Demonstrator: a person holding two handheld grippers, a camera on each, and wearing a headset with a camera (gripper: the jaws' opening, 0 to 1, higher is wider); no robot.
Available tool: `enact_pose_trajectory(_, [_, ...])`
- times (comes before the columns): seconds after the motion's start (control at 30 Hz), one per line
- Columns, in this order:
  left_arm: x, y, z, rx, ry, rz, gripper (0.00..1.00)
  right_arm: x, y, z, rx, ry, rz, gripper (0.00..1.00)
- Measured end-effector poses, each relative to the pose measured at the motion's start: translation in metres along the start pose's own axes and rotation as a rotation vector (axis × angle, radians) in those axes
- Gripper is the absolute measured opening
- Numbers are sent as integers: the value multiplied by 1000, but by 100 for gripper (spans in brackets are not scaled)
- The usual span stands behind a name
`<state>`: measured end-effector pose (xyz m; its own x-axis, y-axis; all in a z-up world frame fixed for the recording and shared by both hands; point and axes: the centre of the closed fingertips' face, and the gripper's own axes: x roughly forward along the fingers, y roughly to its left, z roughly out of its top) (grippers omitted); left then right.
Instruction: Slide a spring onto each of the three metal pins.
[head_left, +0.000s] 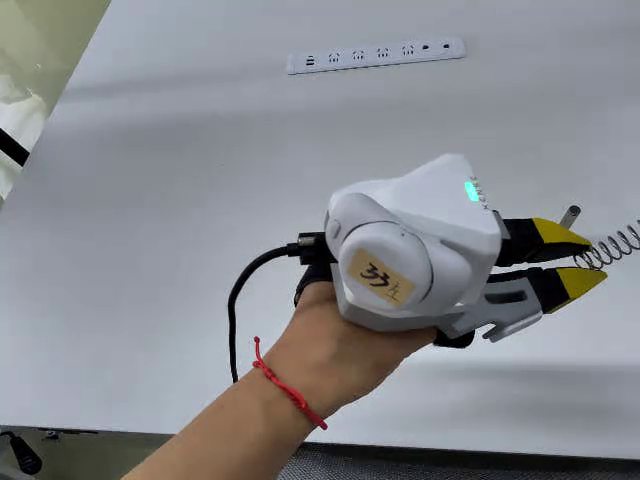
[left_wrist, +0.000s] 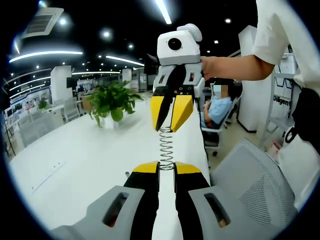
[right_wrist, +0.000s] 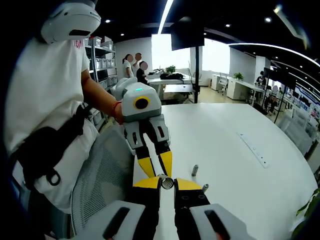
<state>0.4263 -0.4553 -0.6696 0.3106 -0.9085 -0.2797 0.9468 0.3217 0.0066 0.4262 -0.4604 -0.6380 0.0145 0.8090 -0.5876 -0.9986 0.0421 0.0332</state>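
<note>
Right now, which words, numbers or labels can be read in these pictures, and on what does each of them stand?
"33", handwritten, then a mark I cannot read: on the sticker on the left gripper's back.
"Diligen", cut off: on a white panel in the left gripper view.
Lettering beside the green light on that gripper: too blurred to read.
Power strip markings: too small to read.

The left gripper (head_left: 597, 260) has a rounded white shell with a small green light, black jaws tipped yellow and a tan sticker (head_left: 385, 277) handwritten "33" — a black cable (head_left: 240, 300) runs from its back. A red string bracelet (head_left: 285, 385) circles the wrist. The person wears a white short-sleeved shirt (right_wrist: 45, 85), a black strap (right_wrist: 45, 145) and a white headset (right_wrist: 70, 20).
</note>
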Motion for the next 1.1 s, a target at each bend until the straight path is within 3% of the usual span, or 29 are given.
enact_pose_trajectory(0.43, [1, -1, 0, -1, -5, -1, 7, 2, 2, 5, -102, 79, 11, 6])
enact_pose_trajectory(1.1, [-1, -2, 0, -10, -16, 0, 6, 7, 4, 11, -154, 102, 22, 6])
